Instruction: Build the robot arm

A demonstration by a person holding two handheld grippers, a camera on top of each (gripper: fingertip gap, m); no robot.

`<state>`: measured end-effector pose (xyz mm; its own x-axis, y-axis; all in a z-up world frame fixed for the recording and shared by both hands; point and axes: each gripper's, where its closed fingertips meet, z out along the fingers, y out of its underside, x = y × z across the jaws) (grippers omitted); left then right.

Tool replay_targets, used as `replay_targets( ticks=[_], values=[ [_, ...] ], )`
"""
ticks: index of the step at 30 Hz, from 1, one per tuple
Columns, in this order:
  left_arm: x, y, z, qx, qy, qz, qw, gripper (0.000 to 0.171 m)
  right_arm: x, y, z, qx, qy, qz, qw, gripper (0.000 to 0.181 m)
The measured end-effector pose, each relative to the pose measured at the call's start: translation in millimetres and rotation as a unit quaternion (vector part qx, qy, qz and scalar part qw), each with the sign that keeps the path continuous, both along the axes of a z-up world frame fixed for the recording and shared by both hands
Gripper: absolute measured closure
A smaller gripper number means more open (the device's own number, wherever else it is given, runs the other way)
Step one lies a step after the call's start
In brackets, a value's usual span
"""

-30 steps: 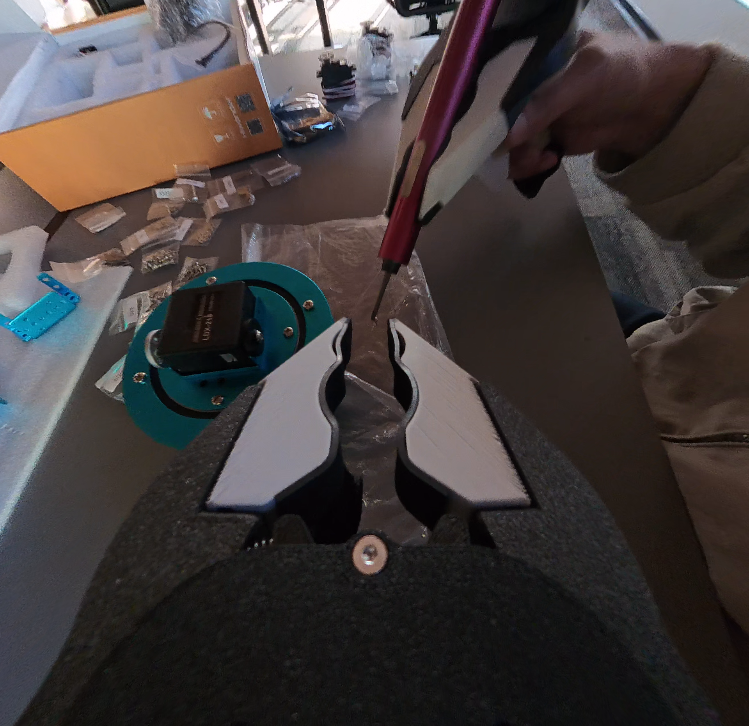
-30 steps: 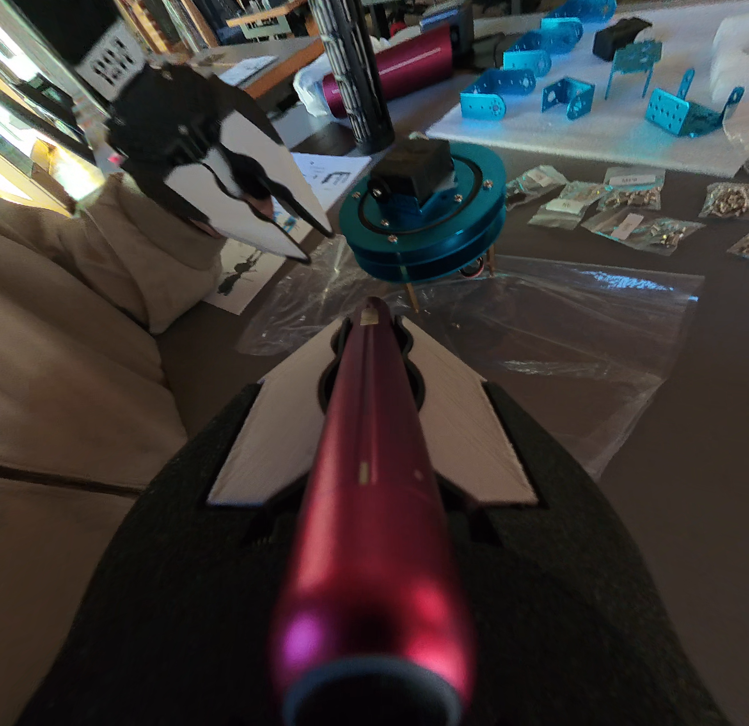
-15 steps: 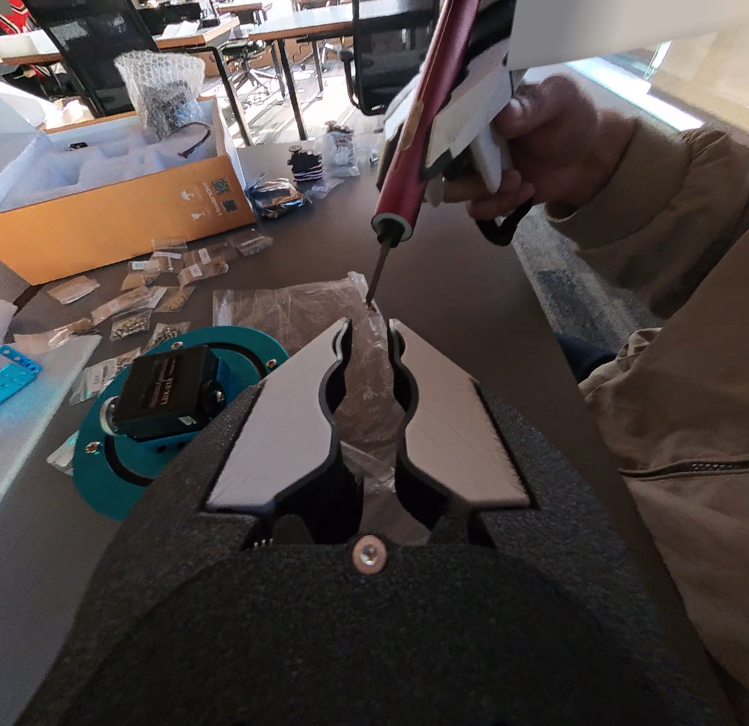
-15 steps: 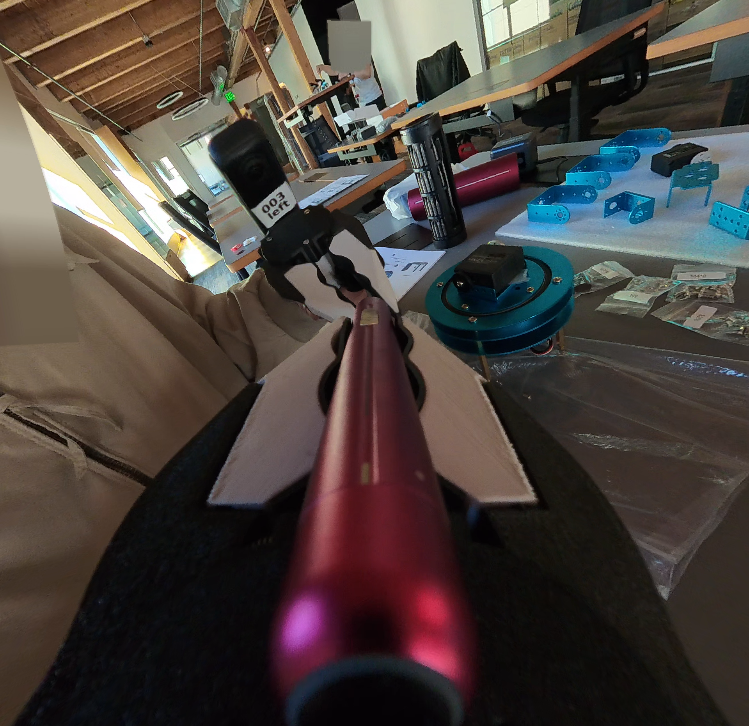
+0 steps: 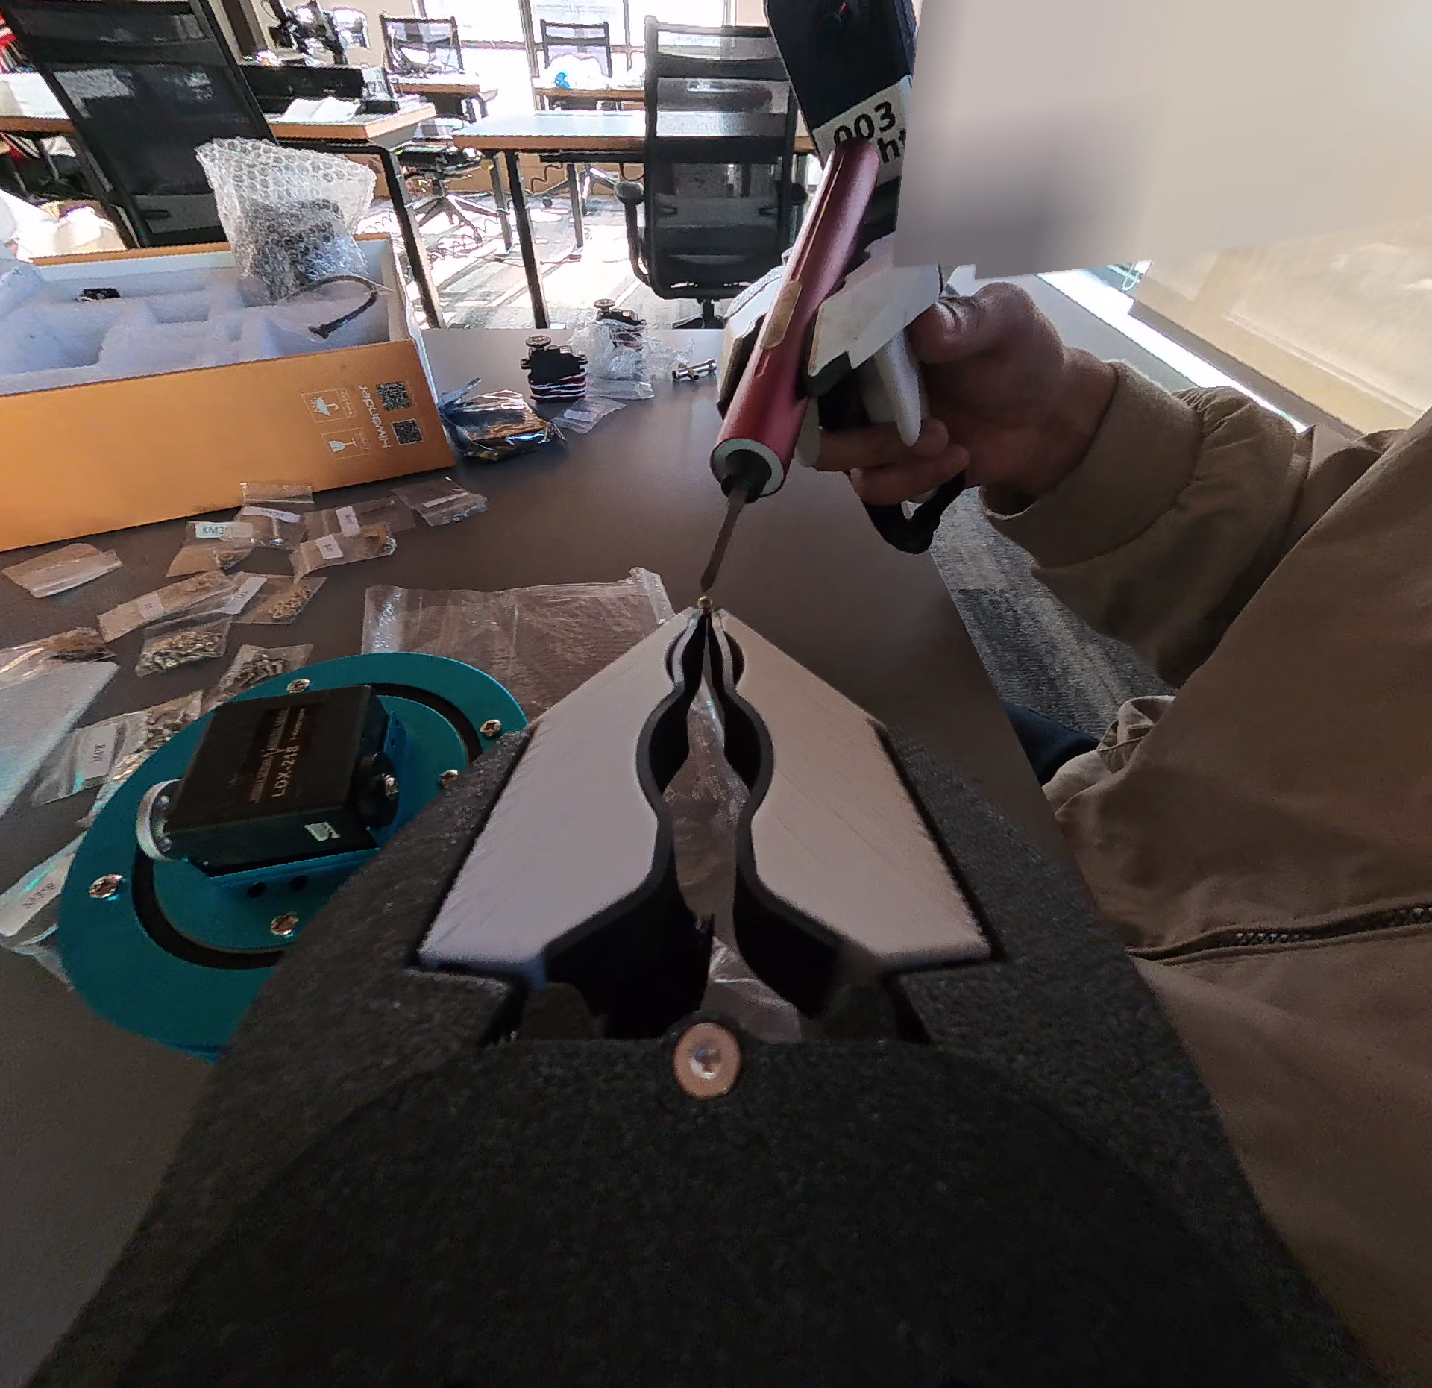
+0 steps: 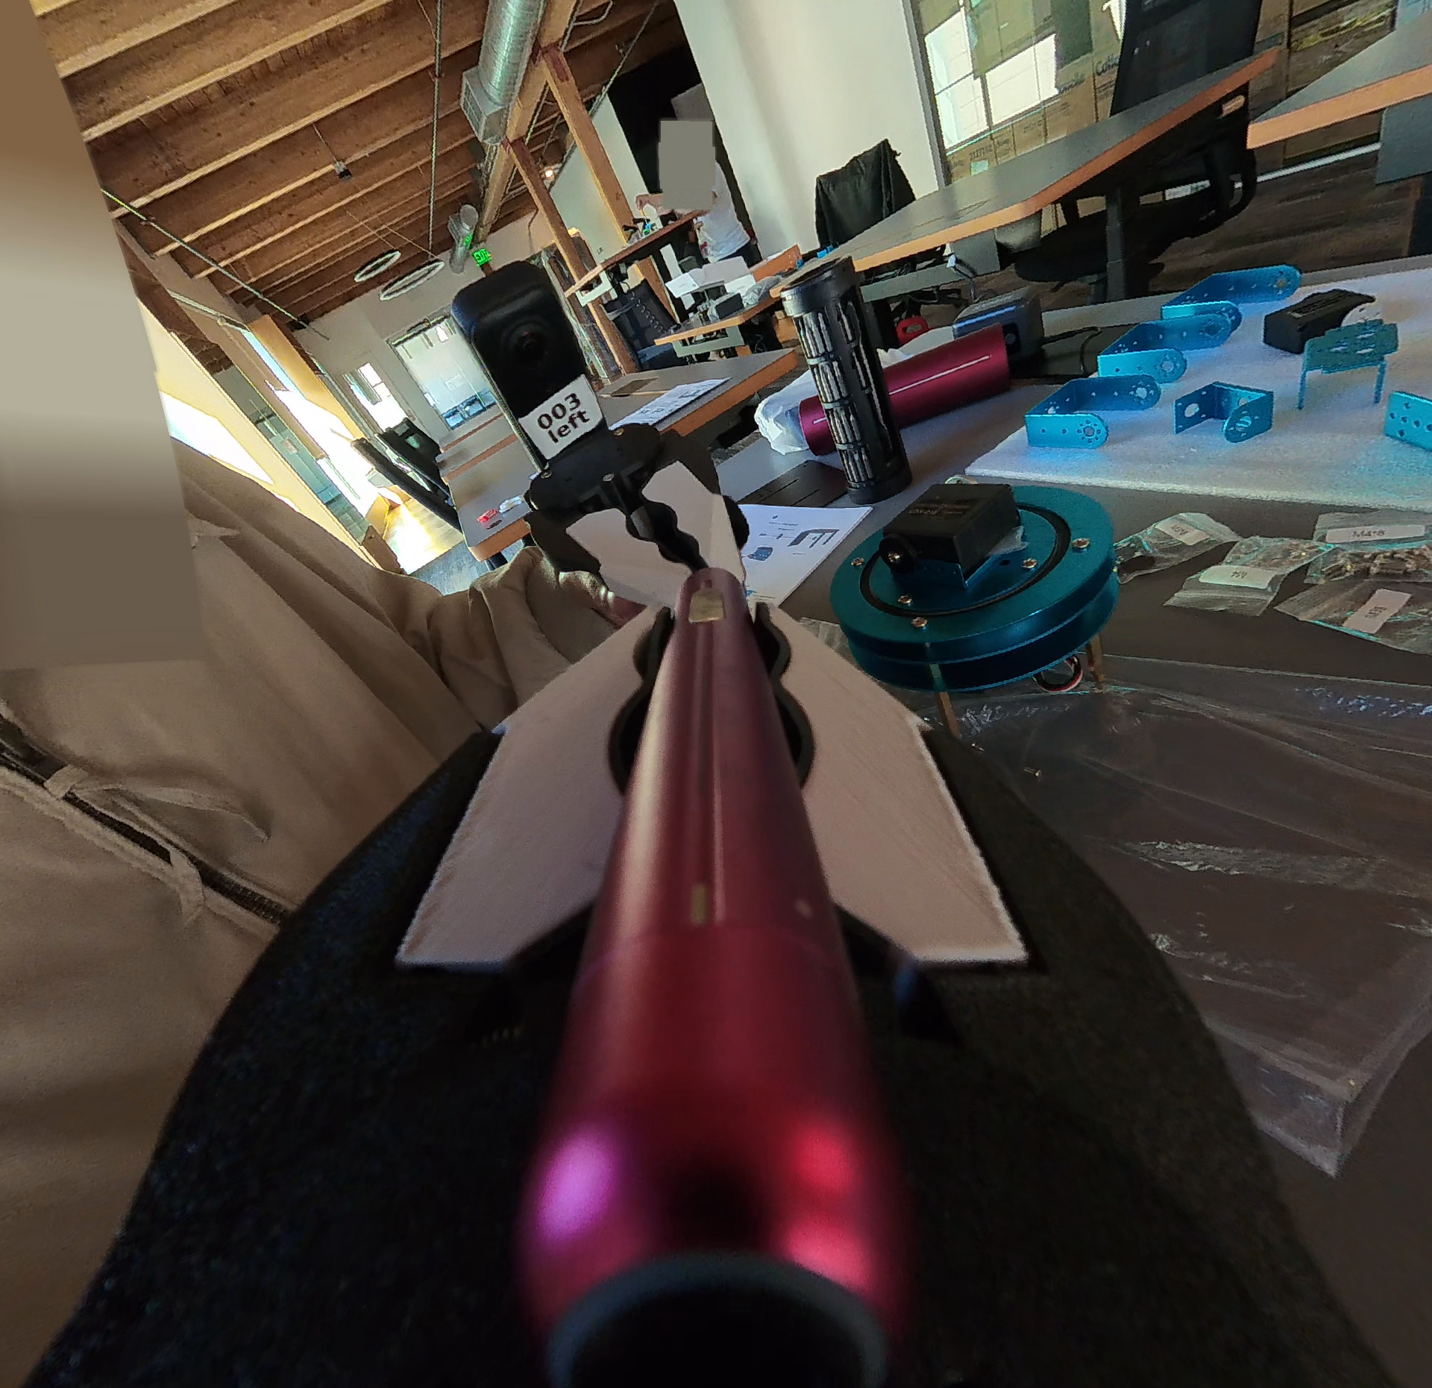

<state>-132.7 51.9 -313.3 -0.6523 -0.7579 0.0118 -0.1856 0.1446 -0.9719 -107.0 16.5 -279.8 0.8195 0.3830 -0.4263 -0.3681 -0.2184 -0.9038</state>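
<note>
My left gripper [image 5: 703, 615] just snapped from open to pinched on a tiny screw [image 5: 703, 597] at mid-frame, right gripper [image 6: 709, 615] still clamping the red screwdriver [image 5: 783, 351] just above it.

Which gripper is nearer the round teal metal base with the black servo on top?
Left. The left gripper, shut on a tiny brass screw, hangs just right of the round teal metal base. The right gripper, gripping a red screwdriver, sits farther off, above the screw.
</note>
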Motion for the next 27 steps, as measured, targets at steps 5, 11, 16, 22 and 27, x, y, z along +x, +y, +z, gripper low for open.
replay_targets(
  ticks=[5,11,16,22,27],
  values=[
    [3.8,7.5,-7.2,0.063,-0.015,0.025,0.998,0.171,-0.9,-0.7,-5.2,-0.011,-0.019,-0.002,1.000,0.161],
    [9.8,19.2,-19.9,0.184,-0.046,0.065,0.980,0.171,-2.8,3.4,-4.2,-0.013,-0.106,-0.044,0.993,0.161],
    [10.5,23.3,-27.0,0.281,-0.077,0.078,0.953,0.171,-13.6,4.3,2.2,-0.017,-0.263,-0.102,0.959,0.161],
    [8.8,17.1,-28.6,0.313,-0.091,0.072,0.943,0.171,-31.7,4.0,-6.1,-0.057,-0.369,-0.110,0.921,0.161],
    [7.8,15.8,-27.2,0.317,-0.095,0.071,0.941,0.171,-34.0,4.4,-7.2,-0.064,-0.378,-0.111,0.917,0.162]
  ],
)
